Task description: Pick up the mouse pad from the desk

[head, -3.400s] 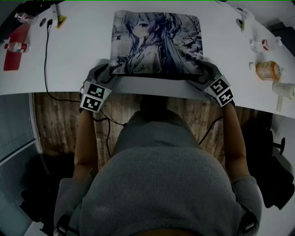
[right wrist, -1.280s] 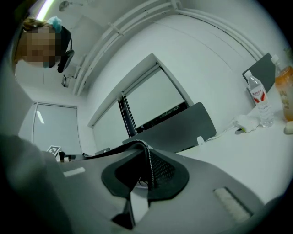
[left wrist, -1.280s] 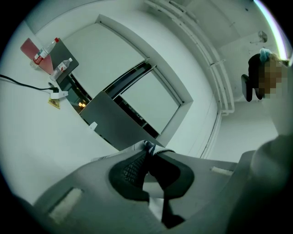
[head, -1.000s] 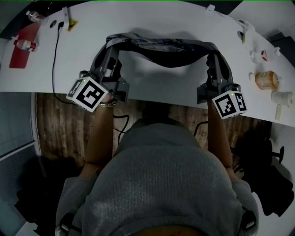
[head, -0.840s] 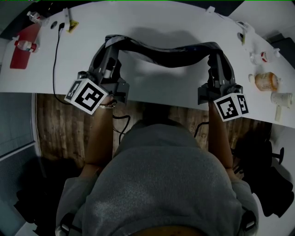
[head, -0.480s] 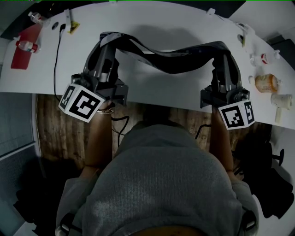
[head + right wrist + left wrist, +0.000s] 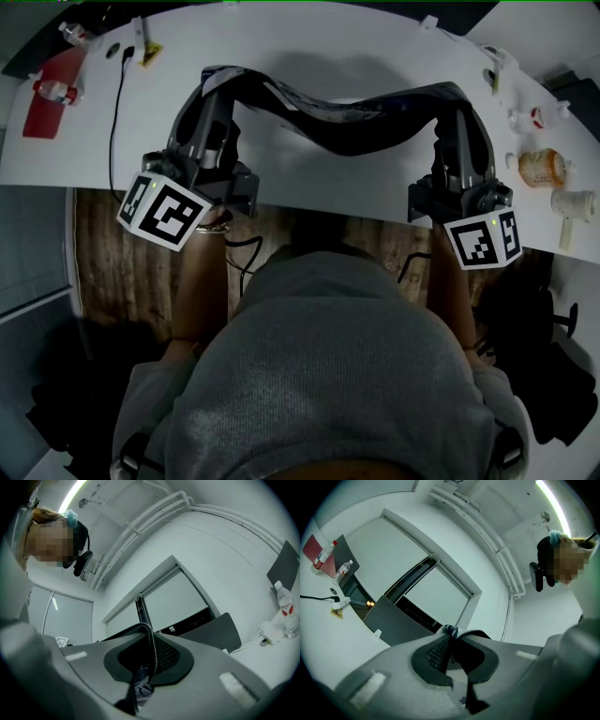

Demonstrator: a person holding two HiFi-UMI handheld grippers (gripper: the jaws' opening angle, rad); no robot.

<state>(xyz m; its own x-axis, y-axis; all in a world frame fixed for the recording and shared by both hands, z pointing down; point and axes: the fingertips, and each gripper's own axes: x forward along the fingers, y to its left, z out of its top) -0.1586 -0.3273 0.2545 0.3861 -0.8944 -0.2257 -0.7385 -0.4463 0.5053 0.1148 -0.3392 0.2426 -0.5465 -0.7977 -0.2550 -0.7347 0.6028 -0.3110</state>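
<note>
— Over by the counter (image 7: 309, 37), where is the mouse pad (image 7: 349, 120)?

— Up in the air, strung between the two grippers. It sags in the middle like a hammock and throws a shadow on the white top beneath; from where I stand it looks clear of the surface.

— Who has which end?

— The left gripper (image 7: 212, 79) has the pad's left end, the right gripper (image 7: 448, 94) the right end. Both are clamped tight on it: on each one the jaws are pinched together with only the thin edge of the pad between them, its stitched border showing.

— Anything else lying about?

— A black cable (image 7: 112, 122) trails across the counter's left side to the near edge, with a red flat thing (image 7: 37, 108) and a small bottle (image 7: 54, 91) on it farther left. Off to the right sits an orange bottle (image 7: 539, 167), well apart from the pad. Wooden floor (image 7: 122, 244) shows below the counter's near edge.
</note>
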